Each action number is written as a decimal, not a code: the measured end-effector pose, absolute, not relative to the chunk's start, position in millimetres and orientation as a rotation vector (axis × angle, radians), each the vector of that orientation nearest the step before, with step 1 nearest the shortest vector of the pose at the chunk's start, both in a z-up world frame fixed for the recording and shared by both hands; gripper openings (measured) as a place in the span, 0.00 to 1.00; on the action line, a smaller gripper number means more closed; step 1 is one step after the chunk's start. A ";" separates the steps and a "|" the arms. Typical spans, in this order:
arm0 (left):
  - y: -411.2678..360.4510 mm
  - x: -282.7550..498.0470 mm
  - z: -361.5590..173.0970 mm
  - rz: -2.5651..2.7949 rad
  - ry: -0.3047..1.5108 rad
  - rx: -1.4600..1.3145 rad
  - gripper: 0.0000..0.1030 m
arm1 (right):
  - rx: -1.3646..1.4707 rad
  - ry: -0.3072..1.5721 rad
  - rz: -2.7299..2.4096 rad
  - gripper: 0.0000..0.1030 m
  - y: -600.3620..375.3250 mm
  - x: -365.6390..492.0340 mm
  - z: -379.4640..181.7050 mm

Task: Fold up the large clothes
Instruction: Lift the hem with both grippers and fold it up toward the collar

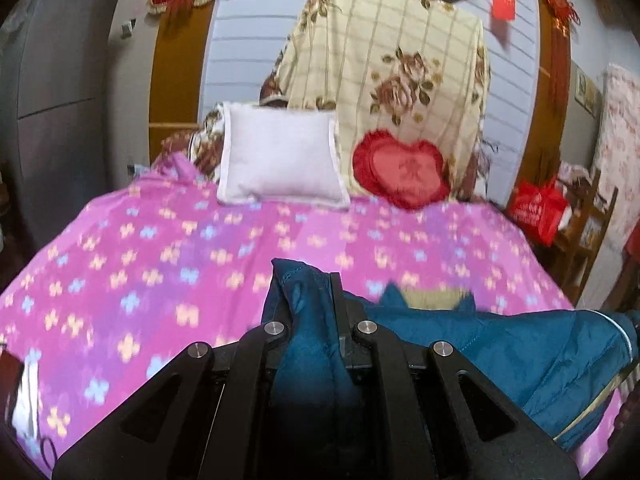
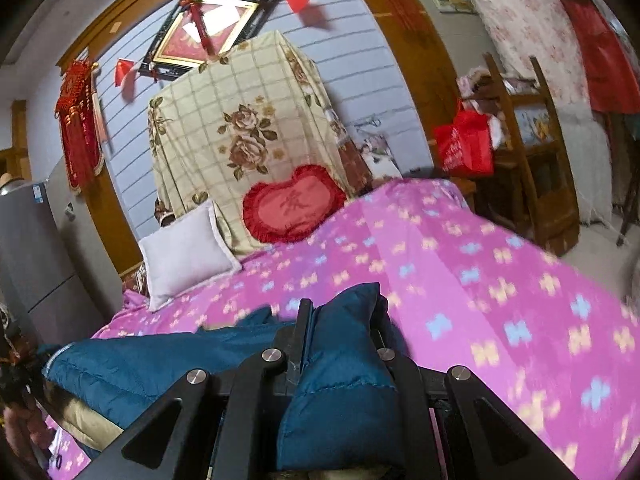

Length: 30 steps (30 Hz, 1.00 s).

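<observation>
Black linkage arms of the left tool (image 1: pixel 310 300) fill the bottom of the left wrist view; its two fingers are clamped on a bunched fold of the teal jacket (image 1: pixel 500 344), which rises between them and hides most of the left finger. From that pinch the jacket runs off to the right, low over the bed (image 1: pixel 120 264), with a tan lining showing at its lower edge and at a gap near the collar.

Right wrist view: right tool (image 2: pixel 340 312) likewise closed on a thick padded fold of the same teal jacket (image 2: pixel 152 360). The fabric bulges up between the fingers; the left finger is visible as a black bar, the right one is mostly covered by cloth. The rest of the garment stretches leftward from this grip, tan lining visible beneath it.

Bed (image 2: pixel 480 280) carries a pink-purple cover printed with small yellow and blue flowers. At its head: a white pillow (image 1: pixel 280 160) and, just beside it, a red heart-shaped cushion (image 1: pixel 402 172), both leaning against a tall shape draped in a cream floral cloth (image 1: pixel 392 72). A red bag (image 2: pixel 464 144) hangs by a wooden chair (image 2: pixel 532 152) at the bed's far side. A grey refrigerator (image 1: pixel 52 92) stands to the left. Both views show motion blur.
</observation>
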<state>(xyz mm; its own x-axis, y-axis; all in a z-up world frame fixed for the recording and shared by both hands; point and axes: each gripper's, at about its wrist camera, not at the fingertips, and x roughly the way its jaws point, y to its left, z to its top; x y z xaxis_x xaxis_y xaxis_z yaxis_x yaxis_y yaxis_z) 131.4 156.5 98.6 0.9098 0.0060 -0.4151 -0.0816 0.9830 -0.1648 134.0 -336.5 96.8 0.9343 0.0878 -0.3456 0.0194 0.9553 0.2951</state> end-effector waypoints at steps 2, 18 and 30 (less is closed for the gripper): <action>154.9 148.1 101.6 0.067 0.414 -0.169 0.06 | 0.288 0.359 0.048 0.12 -336.0 155.1 108.5; 144.7 275.8 -47.7 0.132 0.765 -0.151 0.12 | 0.313 0.791 0.077 0.17 -329.1 312.1 -17.9; 218.3 237.0 -4.8 -0.141 0.817 -0.501 0.73 | 0.703 0.732 0.212 0.76 -382.8 247.9 22.4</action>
<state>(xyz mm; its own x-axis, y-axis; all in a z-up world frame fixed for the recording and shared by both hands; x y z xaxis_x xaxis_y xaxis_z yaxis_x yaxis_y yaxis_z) 237.0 218.3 -4.8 0.6827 -0.3090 -0.6621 -0.0692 0.8748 -0.4796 247.9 -382.8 22.4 0.7347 0.4111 -0.5397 0.0593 0.7536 0.6547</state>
